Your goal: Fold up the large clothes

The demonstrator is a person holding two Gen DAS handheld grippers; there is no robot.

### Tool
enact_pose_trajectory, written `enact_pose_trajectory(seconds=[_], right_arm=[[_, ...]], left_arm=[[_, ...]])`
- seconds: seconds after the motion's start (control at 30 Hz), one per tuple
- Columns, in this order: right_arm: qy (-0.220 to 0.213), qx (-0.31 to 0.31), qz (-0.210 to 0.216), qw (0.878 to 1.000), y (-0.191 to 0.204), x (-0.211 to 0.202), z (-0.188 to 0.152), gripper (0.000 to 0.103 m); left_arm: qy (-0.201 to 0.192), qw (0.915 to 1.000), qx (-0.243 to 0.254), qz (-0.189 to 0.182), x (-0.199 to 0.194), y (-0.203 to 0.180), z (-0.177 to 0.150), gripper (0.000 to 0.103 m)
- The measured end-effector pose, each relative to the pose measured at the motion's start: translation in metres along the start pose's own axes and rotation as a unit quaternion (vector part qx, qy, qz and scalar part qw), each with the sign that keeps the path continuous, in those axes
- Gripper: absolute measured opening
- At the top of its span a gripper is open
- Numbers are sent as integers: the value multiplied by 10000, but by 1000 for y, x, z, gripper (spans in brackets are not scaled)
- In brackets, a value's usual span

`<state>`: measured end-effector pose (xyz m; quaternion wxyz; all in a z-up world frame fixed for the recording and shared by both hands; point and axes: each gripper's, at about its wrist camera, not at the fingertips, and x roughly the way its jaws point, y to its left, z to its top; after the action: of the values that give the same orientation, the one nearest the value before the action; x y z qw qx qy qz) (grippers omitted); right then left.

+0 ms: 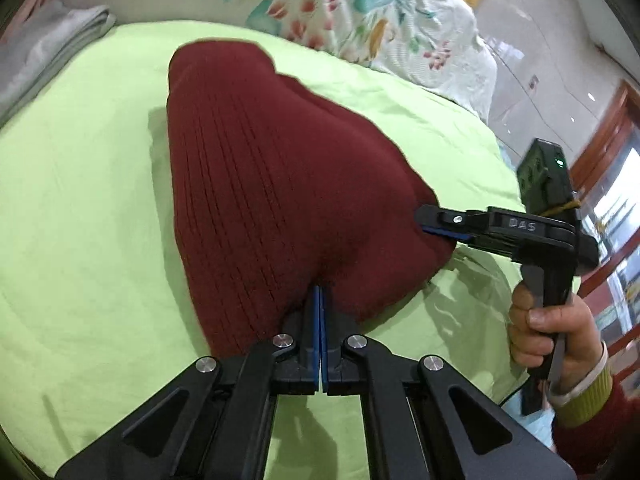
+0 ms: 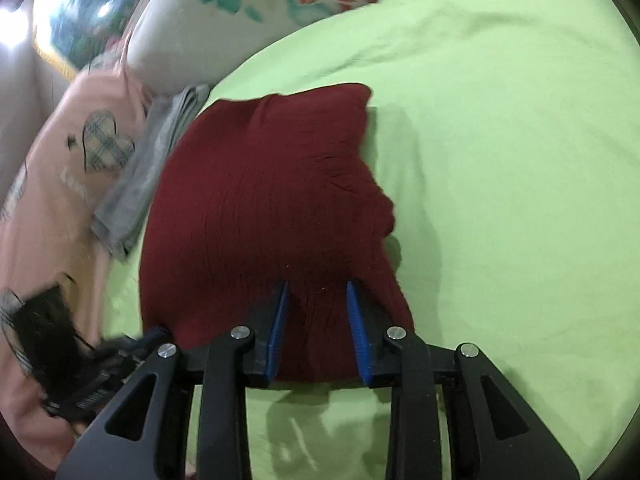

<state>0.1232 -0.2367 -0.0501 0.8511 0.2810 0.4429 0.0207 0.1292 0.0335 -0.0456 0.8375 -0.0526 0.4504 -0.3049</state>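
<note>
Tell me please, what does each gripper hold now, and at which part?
The left gripper is shut on the near edge of the dark red sweater. The right gripper is open, fingers astride the sweater's edge, gripping nothing.

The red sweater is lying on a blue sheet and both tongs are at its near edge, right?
Not quite: the sheet is light green, not blue, as the right wrist view shows. The red sweater does lie on it, with the left tongs and right tongs at its near edge.
</note>
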Motion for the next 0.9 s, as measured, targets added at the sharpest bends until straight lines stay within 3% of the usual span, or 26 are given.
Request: enact_pose_trajectory(seconds=[0.1,0.27,0.47,0.57,0.67,0.73,0.9], right_arm=[[-45,-55,-186,9998,1,-5,0,31],[-195,6,-6,9998,6,-18,2,31],[-446,-3,62,9990,16,-30,14,35],[-469,-106,18,9988,23,-24,26,38],[-449,-141,-16,9989,24,-14,39,38],[-391,-201,-50,9990,25,-3,48,38],[118,-243,-444,9986,17,39,55,44]], left_arm=[[-29,9998,112,173,-2,-6,-2,1],[-145,9999,37,47,-16,-10,4,1],[-627,9980,-100,-1,-51,-9,17,14],[-769,9961,-368,236,-52,2,31,20],[-681,9948,-558,504,-35,14,48,20],[-393,9950,-575,710,-17,19,55,24],[-218,9944,-457,930,-3,18,60,24]])
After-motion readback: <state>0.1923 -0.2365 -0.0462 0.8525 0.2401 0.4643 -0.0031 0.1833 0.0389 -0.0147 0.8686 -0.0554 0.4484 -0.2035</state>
